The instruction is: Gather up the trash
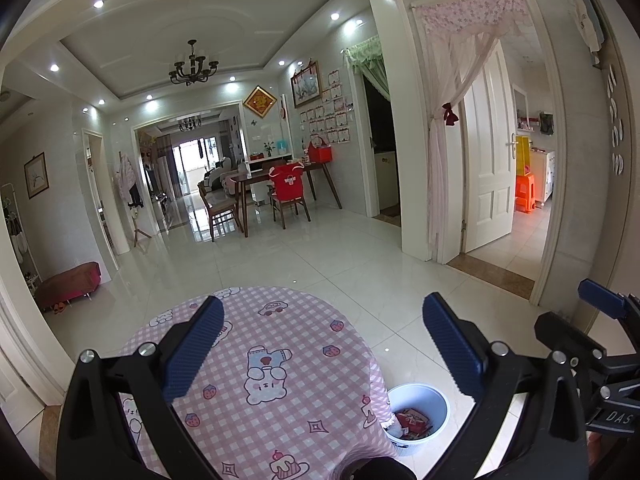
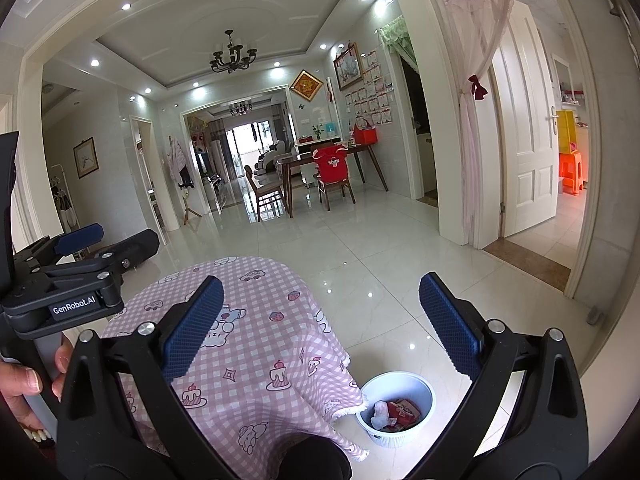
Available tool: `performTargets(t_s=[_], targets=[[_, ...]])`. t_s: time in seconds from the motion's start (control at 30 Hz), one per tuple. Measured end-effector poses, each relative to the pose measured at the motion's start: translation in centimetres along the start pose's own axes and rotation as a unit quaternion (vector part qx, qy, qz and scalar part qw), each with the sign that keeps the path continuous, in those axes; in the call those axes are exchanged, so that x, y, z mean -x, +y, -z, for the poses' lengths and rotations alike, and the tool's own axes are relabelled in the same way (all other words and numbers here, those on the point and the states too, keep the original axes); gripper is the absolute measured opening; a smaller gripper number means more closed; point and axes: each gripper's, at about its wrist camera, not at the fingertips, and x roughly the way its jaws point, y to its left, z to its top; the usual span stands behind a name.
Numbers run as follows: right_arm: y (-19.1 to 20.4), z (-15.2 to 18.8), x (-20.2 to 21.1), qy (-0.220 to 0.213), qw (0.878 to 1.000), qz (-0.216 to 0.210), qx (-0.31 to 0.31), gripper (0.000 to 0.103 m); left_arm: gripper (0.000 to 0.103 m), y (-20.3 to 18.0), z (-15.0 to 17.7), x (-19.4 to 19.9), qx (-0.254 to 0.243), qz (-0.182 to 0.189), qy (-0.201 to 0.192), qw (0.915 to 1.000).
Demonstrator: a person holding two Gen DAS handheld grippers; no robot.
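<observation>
Both grippers hover above the tabletop (image 2: 256, 344), which is draped in a pink checked cloth with cartoon prints. No trash shows on the visible part of the cloth. The trash (image 2: 394, 412), red wrappers and crumpled white paper, lies inside the white ribbed wastebasket (image 2: 420, 390) standing on the tiled floor (image 2: 380, 240) just beside the hanging edge of the cloth, on the right side.

Step in hand, as judged: the collection looks largely complete, or a further item must be located.

1. Tilt each wrist camera down and sweep the tabletop and the floor around the wastebasket; the near edge of the cloth is hidden behind the gripper bodies.
2. Approach any item from above, fingers spread wider than the item.
3. Release only when directly over the wastebasket opening, clear of the cloth fringe.

Pose: the left gripper (image 1: 322, 348) points forward and slightly down over the cloth, fingers (image 1: 194, 354) spread wide and empty. The right gripper (image 2: 320, 326) is level with it on the right, fingers (image 2: 192, 326) likewise spread and empty. A hand (image 2: 24, 380) grips the left handle.
</observation>
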Motion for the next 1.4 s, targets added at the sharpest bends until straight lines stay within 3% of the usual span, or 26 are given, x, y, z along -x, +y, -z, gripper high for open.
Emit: performTargets(t_s=[1.4], targets=[[0.1,0.21,-0.07,0.003,1.0,0.001,-0.003,0.096,0.098,0.32,0.24,-0.3,-0.003,0.001,0.002,1.0]])
